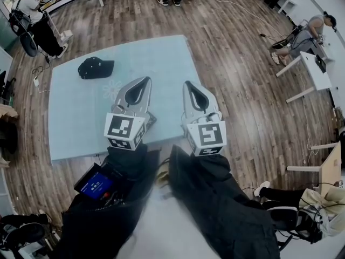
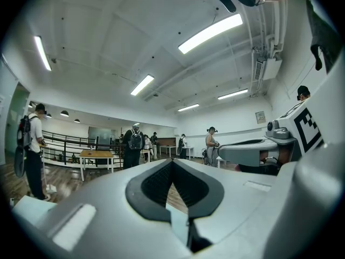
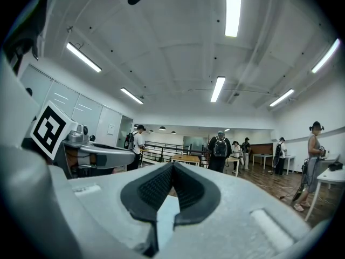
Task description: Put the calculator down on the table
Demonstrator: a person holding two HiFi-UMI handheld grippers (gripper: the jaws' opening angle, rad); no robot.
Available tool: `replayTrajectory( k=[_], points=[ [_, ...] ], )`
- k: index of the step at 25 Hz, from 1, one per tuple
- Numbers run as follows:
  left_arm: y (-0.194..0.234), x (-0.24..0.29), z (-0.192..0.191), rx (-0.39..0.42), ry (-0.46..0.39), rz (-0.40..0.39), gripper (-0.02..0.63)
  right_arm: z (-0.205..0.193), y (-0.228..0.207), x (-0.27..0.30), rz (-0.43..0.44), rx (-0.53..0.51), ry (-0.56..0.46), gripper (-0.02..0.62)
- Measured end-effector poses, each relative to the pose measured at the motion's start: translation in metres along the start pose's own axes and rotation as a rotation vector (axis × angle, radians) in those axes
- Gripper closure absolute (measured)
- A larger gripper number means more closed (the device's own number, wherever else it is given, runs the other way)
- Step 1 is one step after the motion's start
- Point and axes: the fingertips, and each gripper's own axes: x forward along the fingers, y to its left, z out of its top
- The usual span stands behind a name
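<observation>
I see no calculator in any view. My left gripper (image 1: pixel 145 80) and right gripper (image 1: pixel 188 84) are held side by side, level, above the near edge of a table with a pale blue cover (image 1: pixel 75 123). In the left gripper view the left gripper (image 2: pixel 172 161) has its jaws shut with nothing between them, and the right gripper (image 2: pixel 253 148) shows to its right. In the right gripper view the right gripper (image 3: pixel 172 164) has its black pads meeting at the tips, also empty, and the left gripper (image 3: pixel 102 155) shows to its left.
A black cap (image 1: pixel 95 67) lies on the table's far left part. A small black device with a blue screen (image 1: pixel 97 184) hangs at my waist. Wooden floor surrounds the table, with white desks (image 1: pixel 315 72) at the right and people standing around the room.
</observation>
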Motion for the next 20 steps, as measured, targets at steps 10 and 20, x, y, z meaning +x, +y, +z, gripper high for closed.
replayTrajectory(
  k=[10, 20],
  points=[
    [-0.019, 0.013, -0.002, -0.005, 0.004, -0.022, 0.604, -0.005, -0.019, -0.01, -0.014, 0.006, 0.009, 0.597],
    [-0.016, 0.007, -0.008, -0.012, 0.015, -0.044, 0.604, -0.006, -0.006, -0.01, -0.016, -0.007, 0.014, 0.597]
  ],
)
